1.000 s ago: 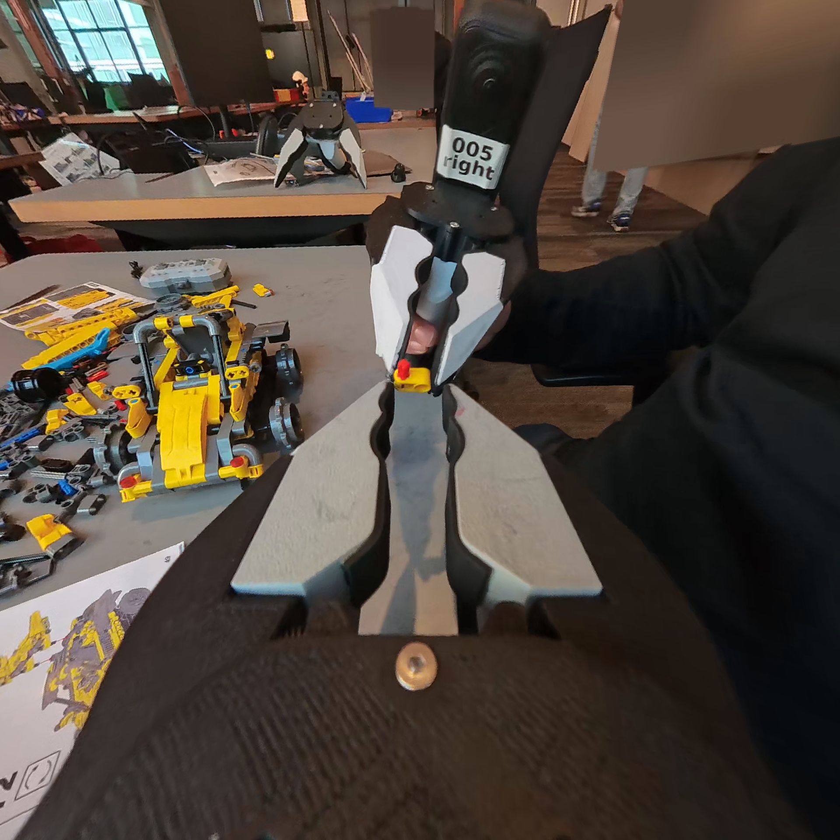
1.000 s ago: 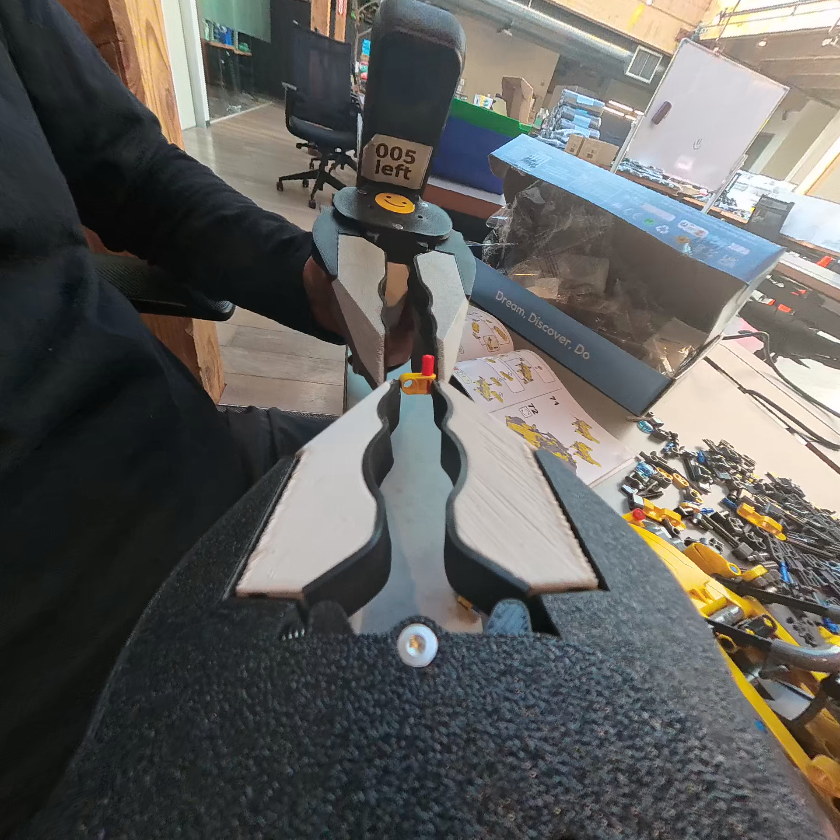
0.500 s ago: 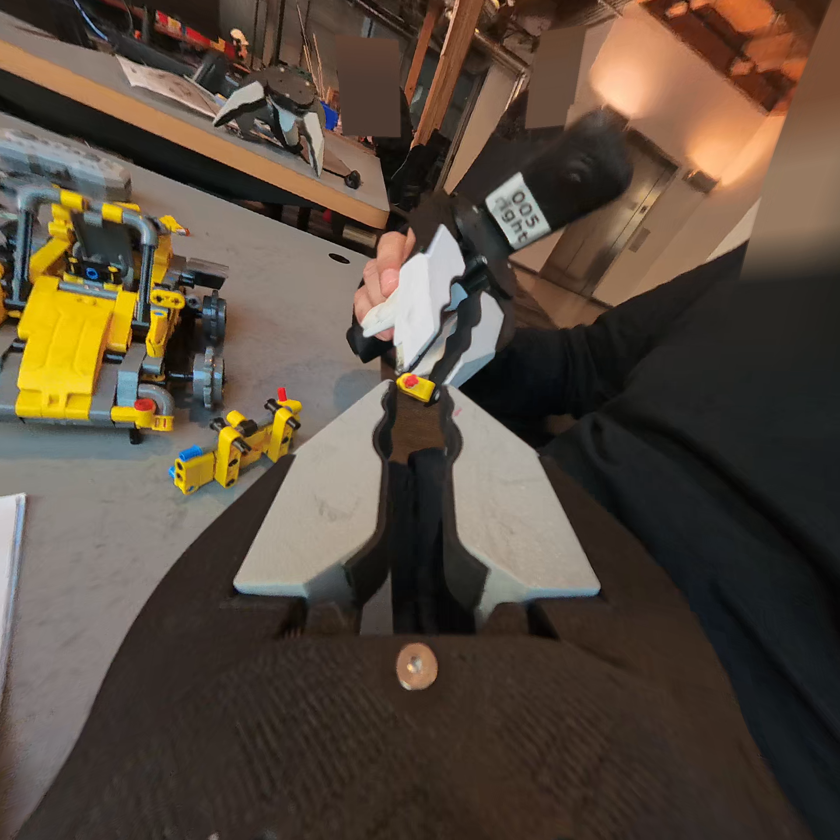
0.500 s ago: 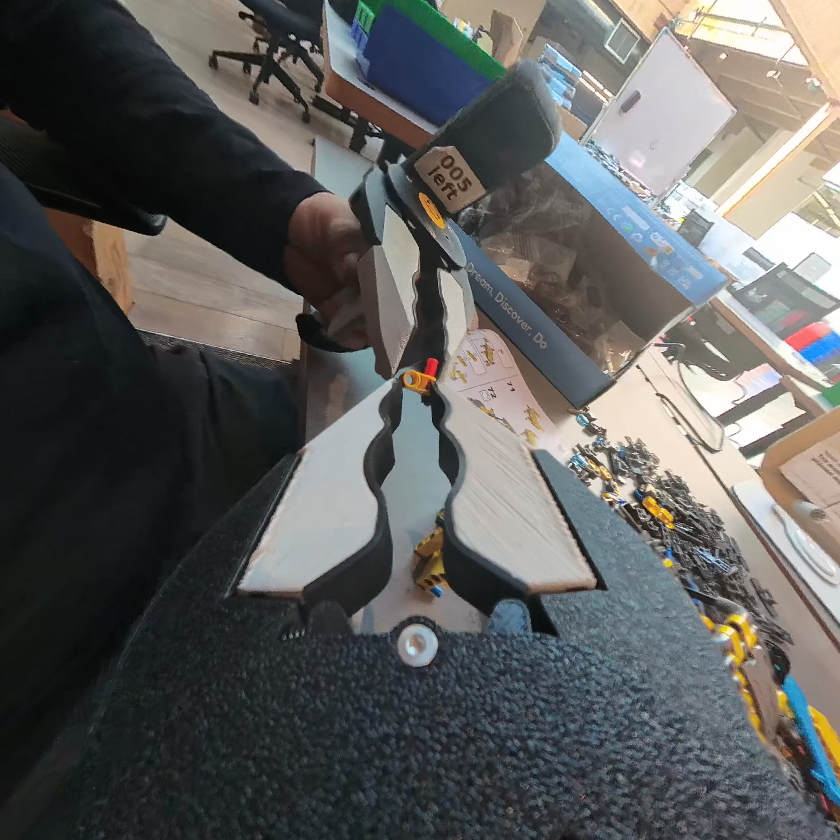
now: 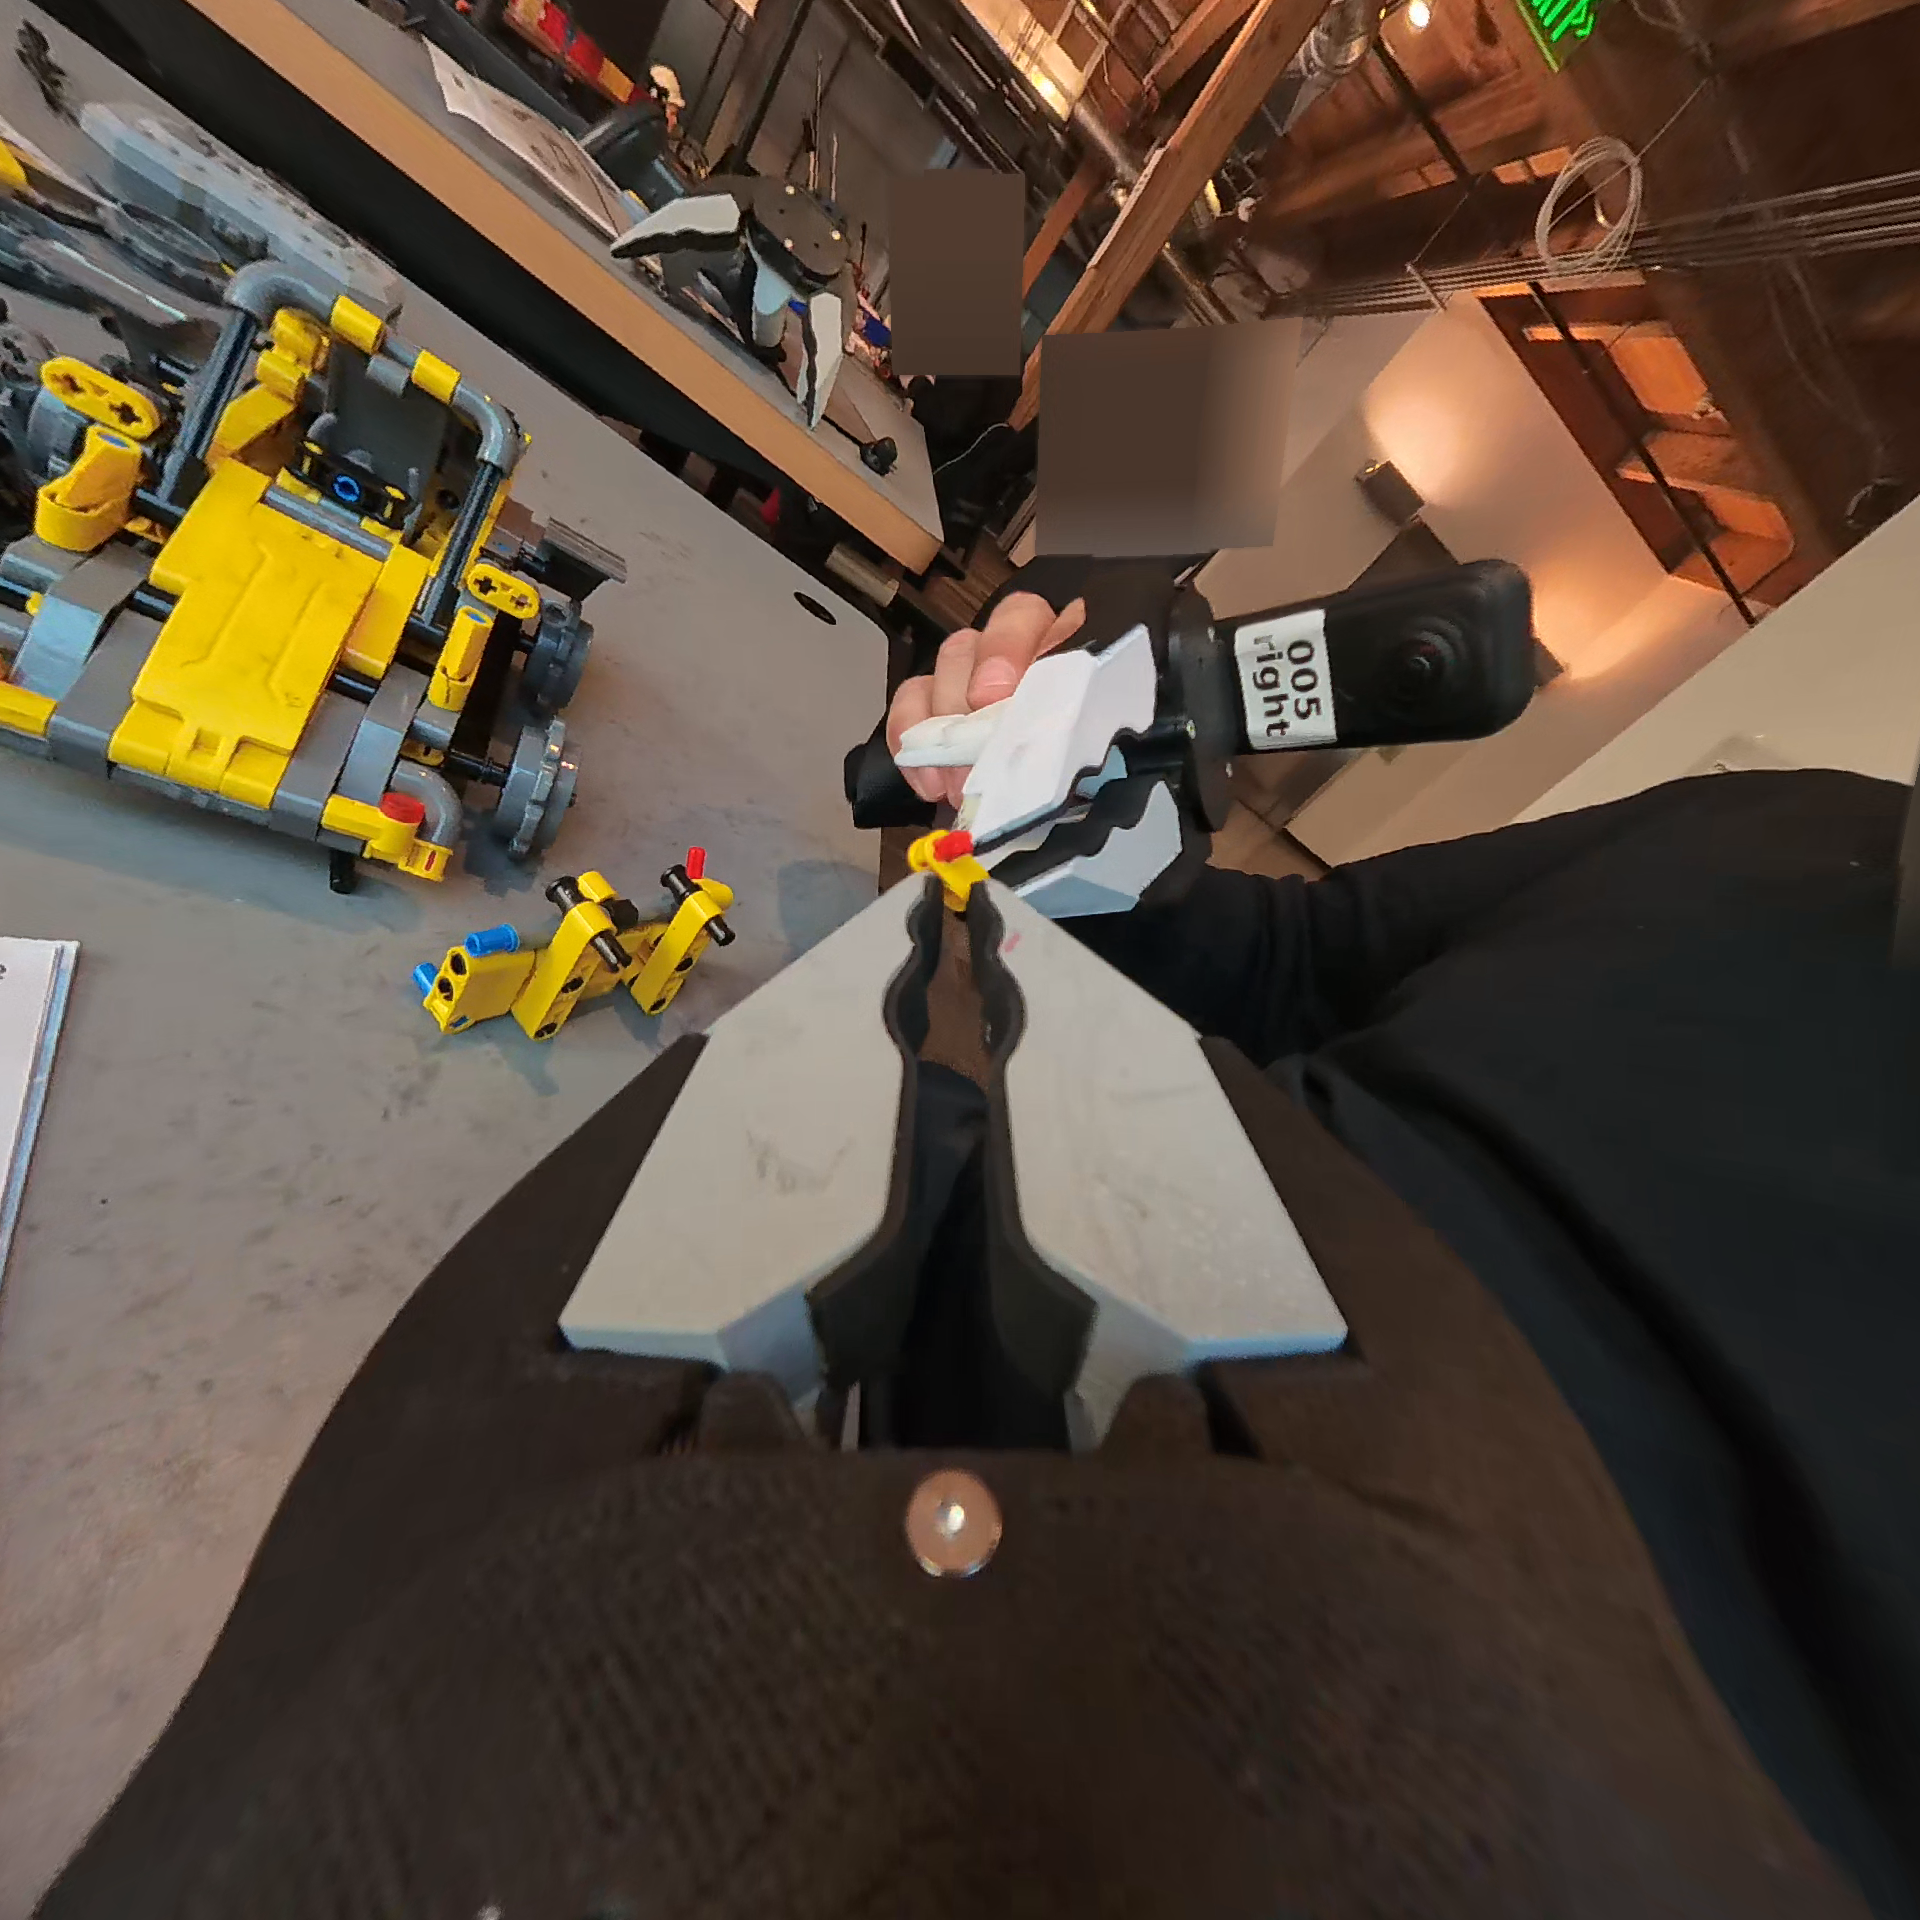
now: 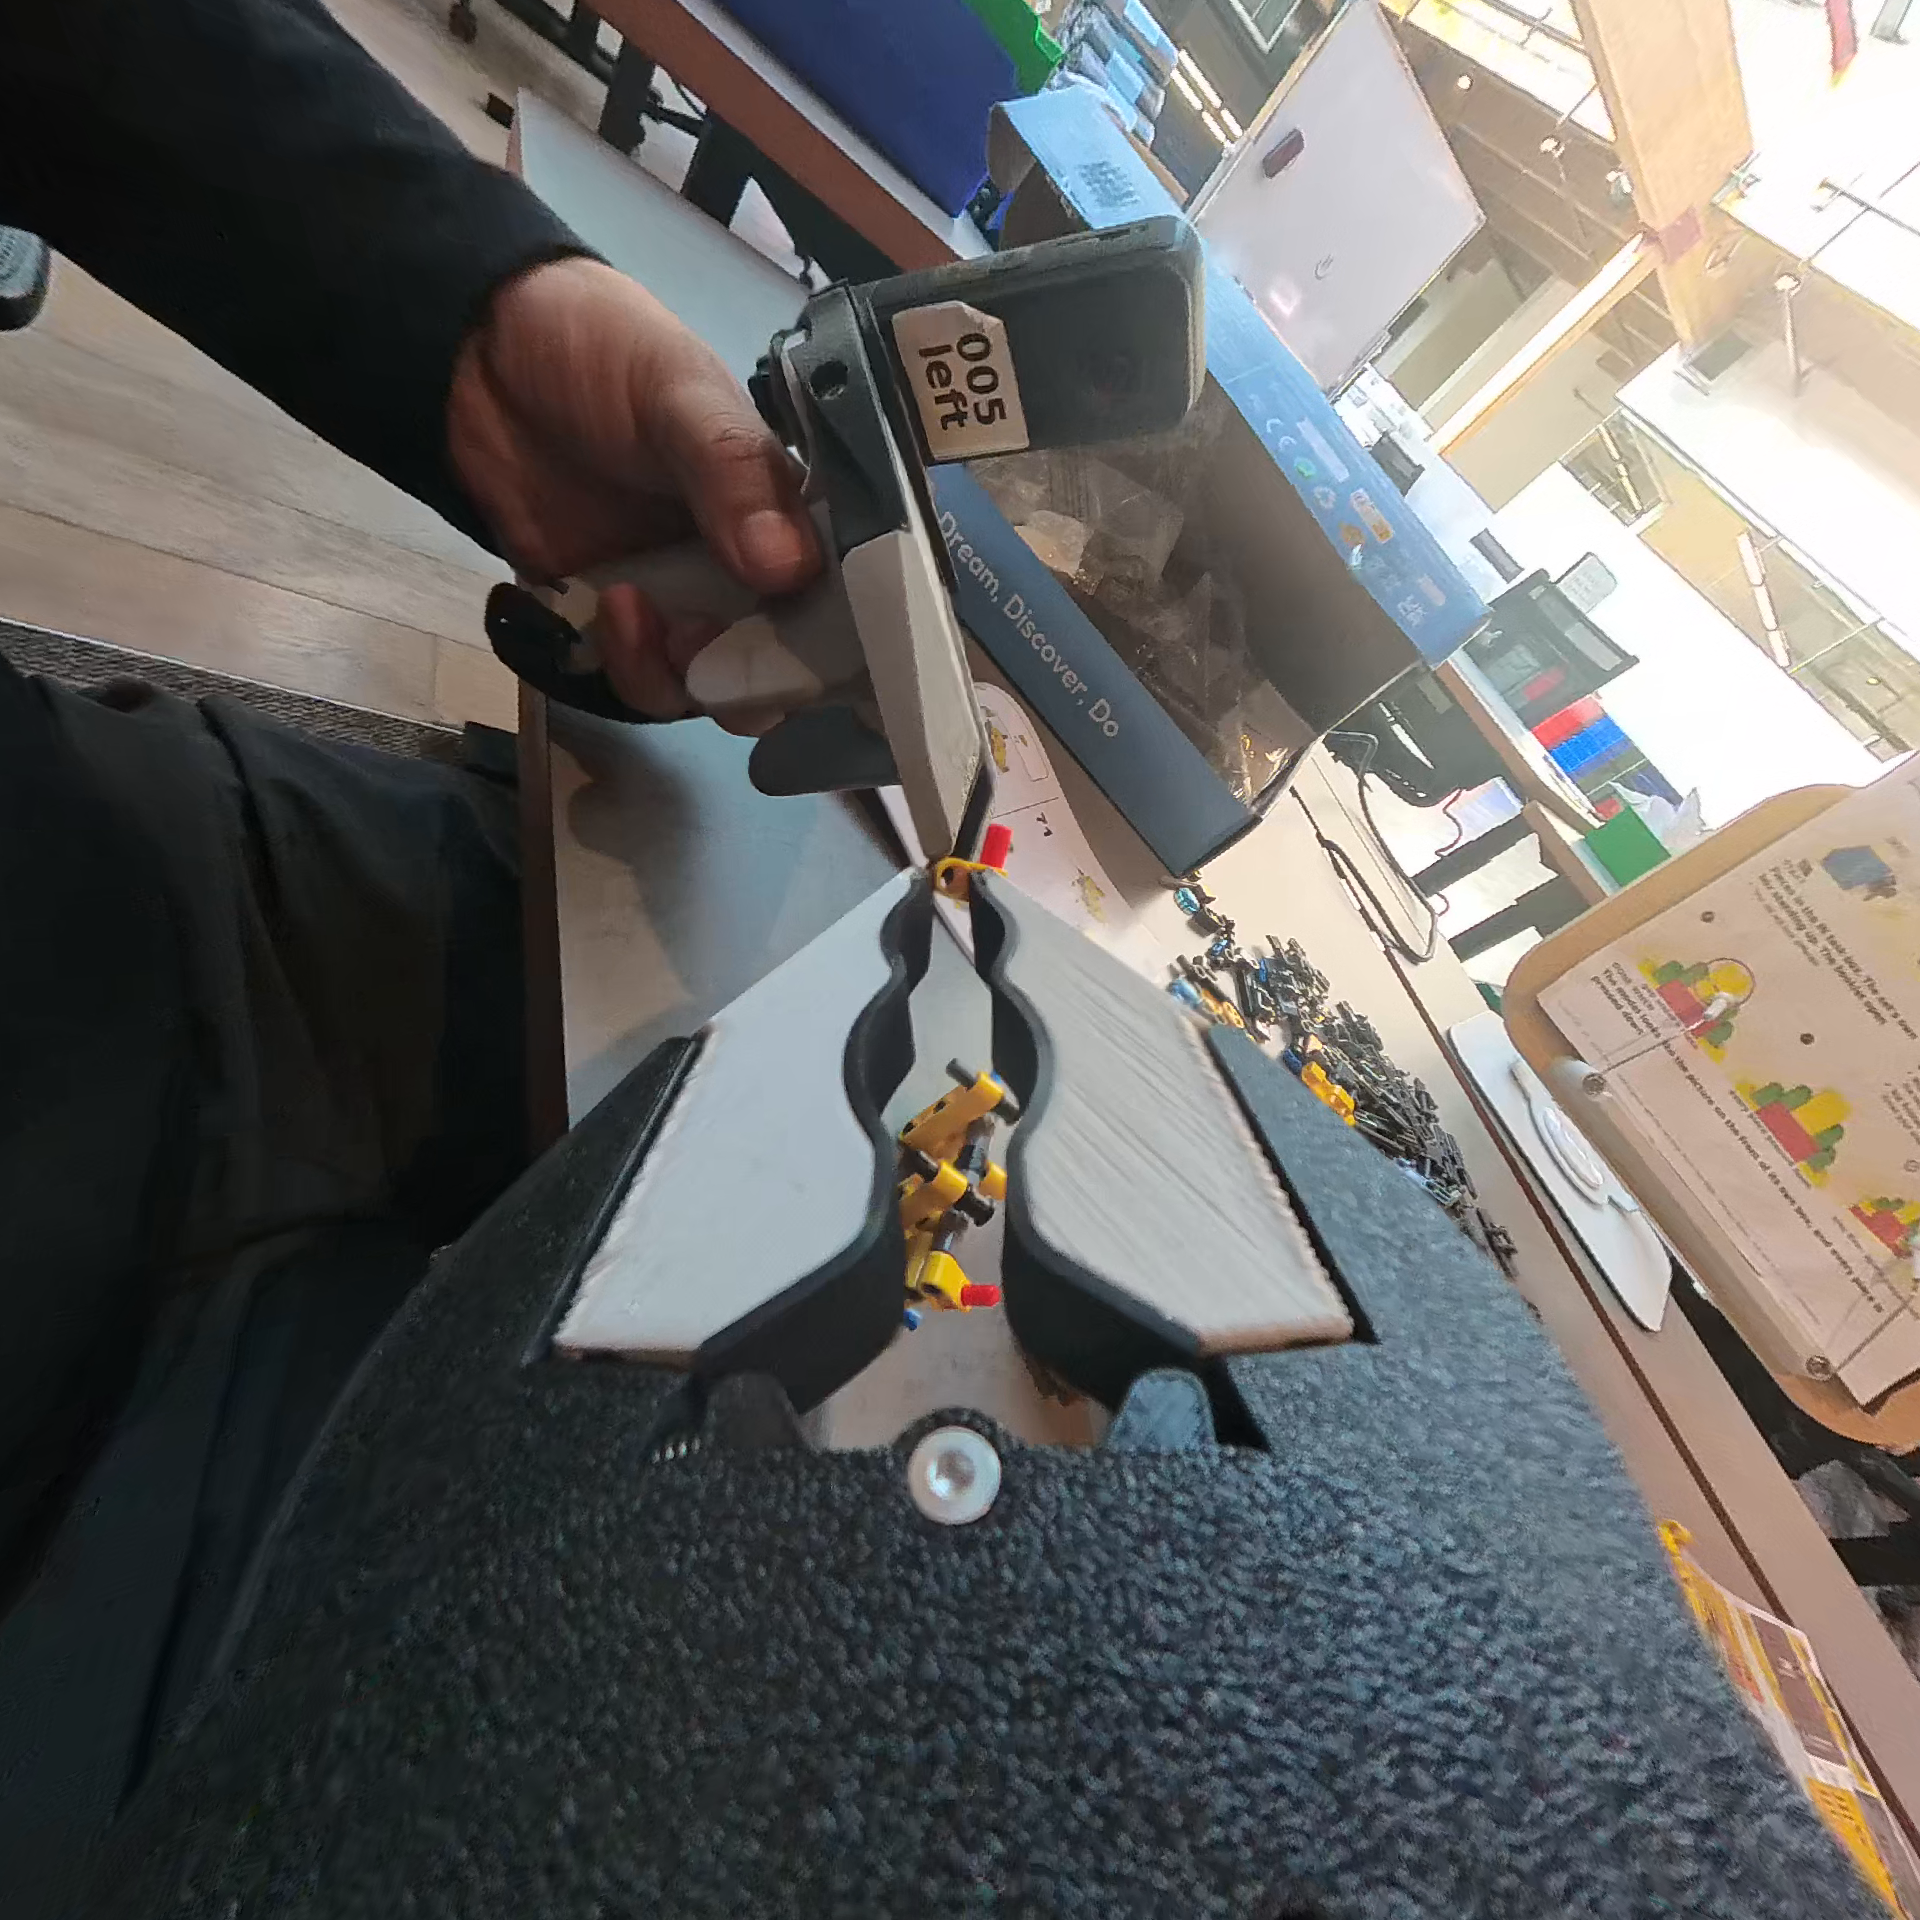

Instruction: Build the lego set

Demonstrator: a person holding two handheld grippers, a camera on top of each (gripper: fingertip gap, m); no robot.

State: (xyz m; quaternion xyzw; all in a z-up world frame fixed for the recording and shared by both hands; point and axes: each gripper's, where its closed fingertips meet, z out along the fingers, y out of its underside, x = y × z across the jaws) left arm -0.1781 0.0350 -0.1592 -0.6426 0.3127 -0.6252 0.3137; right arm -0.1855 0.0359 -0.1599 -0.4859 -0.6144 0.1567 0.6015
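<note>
Left wrist view shows the left gripper [image 5: 948, 902] with its jaws drawn narrow, the tips pinching a small yellow connector [image 5: 951, 871] that carries a red pin [image 5: 947, 847] on top. Just beyond those tips, the right gripper [image 5: 971, 840] meets the same piece from the far side, lying sideways with a hand [image 5: 971, 665] on its handle. To the left of the jaws, on the grey table [image 5: 260, 1143], sits a small yellow sub-assembly [image 5: 577, 951] with black, blue and red pins, and farther left a large yellow and grey toy vehicle [image 5: 260, 613].

From the right wrist view, the right gripper [image 6: 951, 881] is likewise closed to a narrow gap on the yellow connector [image 6: 951, 873], whose red pin [image 6: 994, 844] sticks out rightward past the tips. The left gripper [image 6: 961, 831] comes down onto it from above. Between the right jaws, lower down, the sub-assembly [image 6: 945, 1184] shows through on the table. Right of the jaws lie loose dark parts [image 6: 1340, 1049] and a blue box [image 6: 1226, 499].
</note>
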